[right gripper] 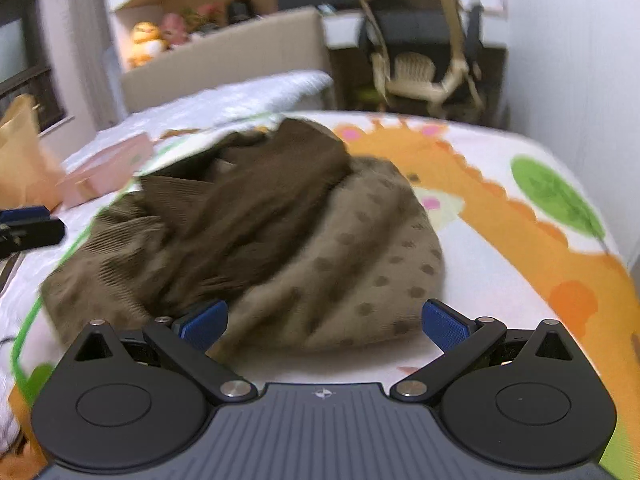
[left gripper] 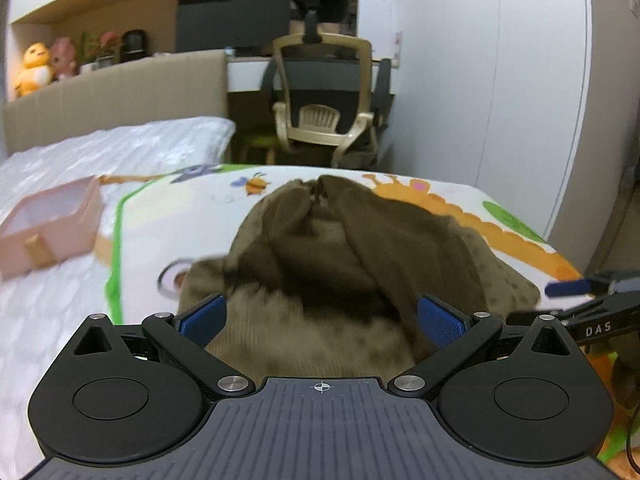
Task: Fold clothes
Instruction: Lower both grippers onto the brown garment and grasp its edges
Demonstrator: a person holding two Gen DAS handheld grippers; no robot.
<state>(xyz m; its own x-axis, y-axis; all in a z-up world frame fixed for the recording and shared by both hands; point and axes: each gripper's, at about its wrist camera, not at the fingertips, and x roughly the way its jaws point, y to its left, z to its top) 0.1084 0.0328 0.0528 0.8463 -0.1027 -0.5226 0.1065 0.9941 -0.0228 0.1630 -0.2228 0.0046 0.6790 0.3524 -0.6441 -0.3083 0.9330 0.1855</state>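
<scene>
Because the brown knit garment [right gripper: 248, 236] lies crumpled on the cartoon blanket [right gripper: 520, 216], it looks soft, light and floppy; both the left gripper [left gripper: 322, 316] and right gripper [right gripper: 324, 320] are spread wide, empty; I would pinch the near hem's corners.

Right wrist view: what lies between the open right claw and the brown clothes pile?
A bare strip of the cartoon play mat; the right claw hangs open just short of the clothes pile.

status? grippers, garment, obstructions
Left gripper open, right gripper open, both empty. Brown dotted garment crumpled on cartoon blanket, unfolded. Pink box off left, clear.
</scene>
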